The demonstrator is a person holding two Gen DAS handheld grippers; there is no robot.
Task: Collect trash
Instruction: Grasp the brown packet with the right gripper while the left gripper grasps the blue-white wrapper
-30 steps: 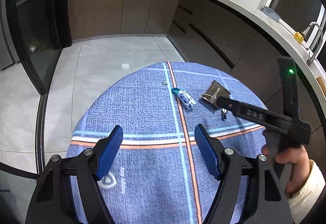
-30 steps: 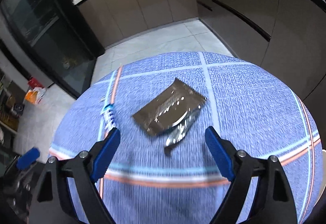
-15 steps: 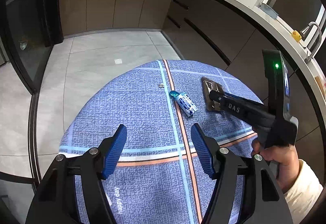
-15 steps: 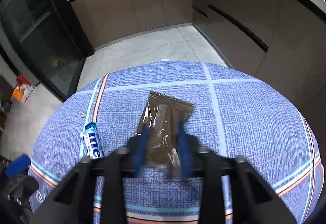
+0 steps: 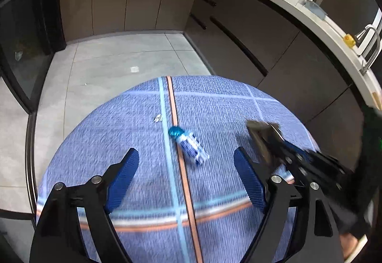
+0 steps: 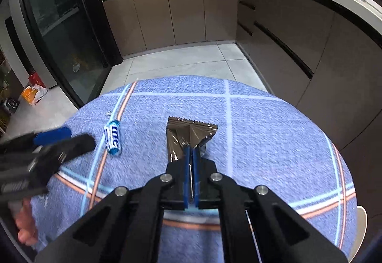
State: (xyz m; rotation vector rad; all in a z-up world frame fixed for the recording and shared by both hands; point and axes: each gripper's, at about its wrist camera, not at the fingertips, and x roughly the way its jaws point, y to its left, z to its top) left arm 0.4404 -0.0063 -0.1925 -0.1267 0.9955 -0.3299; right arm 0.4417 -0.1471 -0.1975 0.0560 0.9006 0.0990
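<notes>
A brown foil wrapper [image 6: 188, 134] lies on the round table's blue plaid cloth [image 6: 262, 143], and my right gripper [image 6: 190, 147] is shut on its near end, crumpling it. From the left wrist view the same wrapper [image 5: 261, 136] shows at the right, pinched by the right gripper [image 5: 274, 143]. A blue-and-white candy wrapper [image 5: 189, 142] lies near the cloth's orange stripe, ahead of my left gripper [image 5: 186, 165], whose jaws are opening with nothing between them. The candy wrapper [image 6: 112, 138] sits left of the brown one, with the left gripper [image 6: 64, 137] blurred just beside it.
A tiny scrap [image 5: 158, 118] lies on the cloth beyond the candy wrapper. Grey cabinets [image 5: 250, 31] curve around the far and right sides, with tiled floor [image 5: 107, 64] between them and the table. A dark glass door [image 6: 59, 24] stands at the left.
My right gripper closed from wide open onto the brown wrapper and crumpled it. My left gripper moved forward toward the candy wrapper, which now lies closer to its jaws.
</notes>
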